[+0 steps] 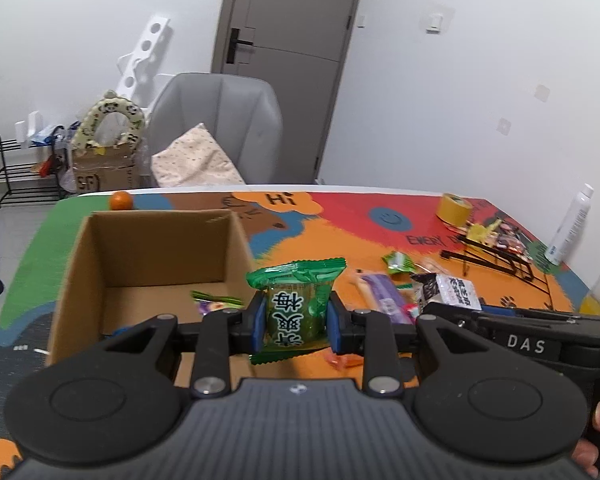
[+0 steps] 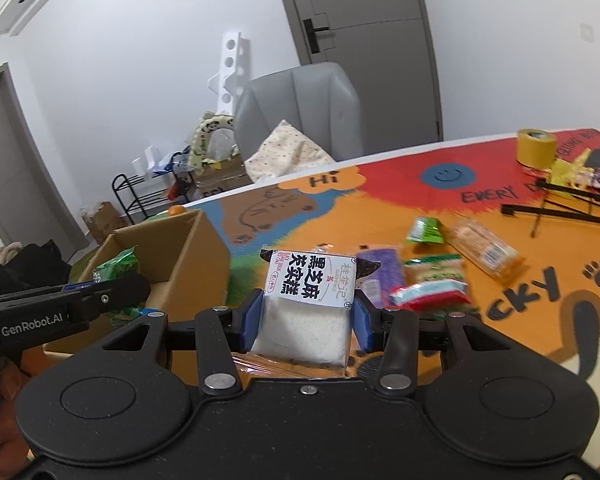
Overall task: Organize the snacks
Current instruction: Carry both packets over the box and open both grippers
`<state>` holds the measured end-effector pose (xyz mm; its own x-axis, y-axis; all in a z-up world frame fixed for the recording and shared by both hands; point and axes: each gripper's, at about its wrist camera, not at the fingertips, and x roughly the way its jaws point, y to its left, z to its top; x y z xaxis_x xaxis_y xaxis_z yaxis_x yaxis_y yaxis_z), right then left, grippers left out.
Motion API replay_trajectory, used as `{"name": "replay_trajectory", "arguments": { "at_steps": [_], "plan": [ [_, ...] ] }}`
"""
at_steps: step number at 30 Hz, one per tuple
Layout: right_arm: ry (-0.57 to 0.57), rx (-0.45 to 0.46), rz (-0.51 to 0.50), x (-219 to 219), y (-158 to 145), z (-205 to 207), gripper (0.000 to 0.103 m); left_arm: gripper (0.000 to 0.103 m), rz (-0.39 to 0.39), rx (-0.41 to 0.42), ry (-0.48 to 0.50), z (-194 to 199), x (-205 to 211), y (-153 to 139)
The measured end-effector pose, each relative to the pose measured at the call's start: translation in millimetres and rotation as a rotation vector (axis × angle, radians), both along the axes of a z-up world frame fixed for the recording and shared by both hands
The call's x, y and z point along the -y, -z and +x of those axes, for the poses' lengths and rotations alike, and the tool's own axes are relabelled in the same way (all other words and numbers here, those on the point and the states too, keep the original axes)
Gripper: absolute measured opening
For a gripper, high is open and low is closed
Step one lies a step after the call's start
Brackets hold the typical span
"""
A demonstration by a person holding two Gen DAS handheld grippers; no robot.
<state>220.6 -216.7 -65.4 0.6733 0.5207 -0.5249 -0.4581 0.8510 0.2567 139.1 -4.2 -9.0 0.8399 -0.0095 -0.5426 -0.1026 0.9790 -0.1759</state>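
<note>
Two packs were mid-carry: left tongs (image 1: pixel 296 314) clamped a green pack (image 1: pixel 296 300), right tongs (image 2: pixel 305 318) a cake pack (image 2: pixel 310 304). Next, prob.: over the box (image 1: pixel 80 264) at desk's (image 1: pixel 340 220) left edge, then release.

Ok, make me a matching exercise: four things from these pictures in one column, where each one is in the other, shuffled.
1 green packet
2 white cake pack
3 orange
4 tape roll

A on the mat behind the box
B in the left tool
C far right on the mat
D in the right tool

Pairs: 1-B, 2-D, 3-A, 4-C
</note>
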Motion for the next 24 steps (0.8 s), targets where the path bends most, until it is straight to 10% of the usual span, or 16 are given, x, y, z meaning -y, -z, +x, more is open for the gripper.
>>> {"name": "replay_trajectory", "arguments": {
  "at_steps": [24],
  "plan": [
    [-0.154,0.032,-0.013,-88,-20,-9,0.044,0.030,-0.024,-0.053,-0.140,-17,-78,11]
  ]
}}
